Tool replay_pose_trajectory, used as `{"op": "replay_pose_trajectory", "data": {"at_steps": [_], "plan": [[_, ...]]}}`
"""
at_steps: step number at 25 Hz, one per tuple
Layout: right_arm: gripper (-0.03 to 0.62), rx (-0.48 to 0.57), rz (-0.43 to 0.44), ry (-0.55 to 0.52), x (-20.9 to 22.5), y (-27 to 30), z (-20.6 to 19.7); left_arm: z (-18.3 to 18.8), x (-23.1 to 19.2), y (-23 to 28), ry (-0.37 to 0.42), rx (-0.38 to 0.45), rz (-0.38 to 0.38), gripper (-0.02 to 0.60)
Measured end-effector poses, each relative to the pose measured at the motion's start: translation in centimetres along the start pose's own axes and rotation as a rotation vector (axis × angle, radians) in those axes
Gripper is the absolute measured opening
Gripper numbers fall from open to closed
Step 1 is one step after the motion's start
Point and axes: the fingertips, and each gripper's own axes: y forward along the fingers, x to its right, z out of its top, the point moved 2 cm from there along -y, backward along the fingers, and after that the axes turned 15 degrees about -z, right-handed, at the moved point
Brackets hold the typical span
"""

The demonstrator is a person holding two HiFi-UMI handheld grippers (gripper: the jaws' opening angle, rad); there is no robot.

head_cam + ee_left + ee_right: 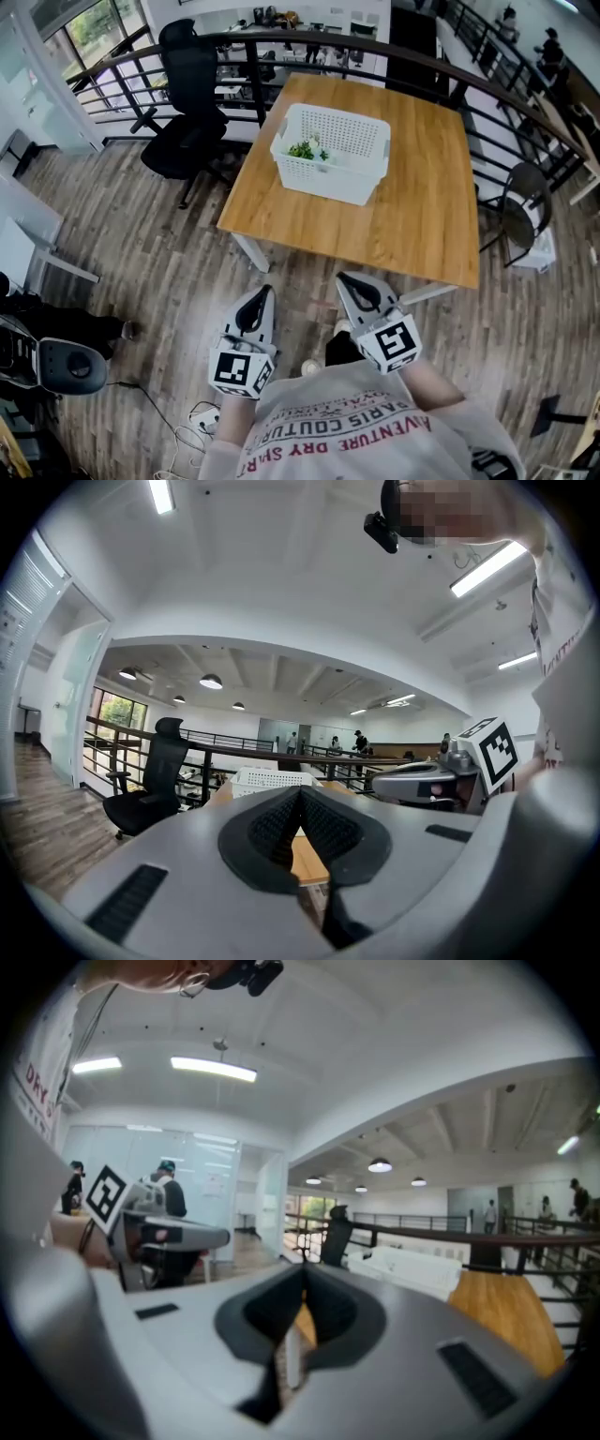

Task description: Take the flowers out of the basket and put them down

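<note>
A white plastic basket [333, 153] stands on the wooden table [412, 202], toward its far left part. Green and white flowers [309, 148] lie inside it at the left end. Both grippers are held close to my body, short of the table's near edge. My left gripper [257, 297] is shut and empty; the basket [270, 780] shows small beyond its tip. My right gripper [348, 283] is shut with nothing in it; its own view has the basket [412, 1270] ahead on the right.
A black office chair [187, 103] stands left of the table. A dark railing [394, 52] runs behind it. Another chair [520, 211] sits at the table's right side. A cable and plug [202, 417] lie on the wood floor near my feet.
</note>
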Motion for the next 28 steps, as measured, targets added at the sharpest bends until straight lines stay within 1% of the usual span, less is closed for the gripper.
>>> {"op": "replay_pose_trajectory", "data": {"at_steps": [5,9,12,16,18,22,25,28], "plan": [[0.031,-0.024,0.007,0.006,1.6,5.4,-1.3,-0.4,-4.5,3.0,0.002,-0.016,0.018,0.015],[0.031,-0.017,0.007,0.026,4.8,10.9,-1.3,-0.1,-8.6,7.0,0.019,-0.032,0.033,0.015],[0.031,-0.01,0.003,0.028,7.6,15.1,-0.6,0.8,-12.1,10.2,0.047,-0.046,0.04,0.015],[0.031,0.007,-0.004,0.017,10.9,19.9,0.0,1.9,-16.2,14.6,0.059,-0.003,0.055,0.015],[0.031,-0.005,-0.01,0.013,12.6,22.3,-0.2,2.0,-17.7,17.4,0.05,0.002,0.044,0.015],[0.031,-0.058,-0.021,0.02,15.9,27.8,0.0,2.7,-21.5,23.8,0.016,-0.04,-0.007,0.015],[0.031,-0.083,-0.017,0.017,16.7,30.7,0.8,3.5,-24.0,26.9,0.01,-0.057,-0.06,0.015],[0.032,-0.163,-0.017,0.016,17.1,32.4,0.8,3.7,-25.7,28.8,0.0,-0.062,-0.114,0.015]]}}
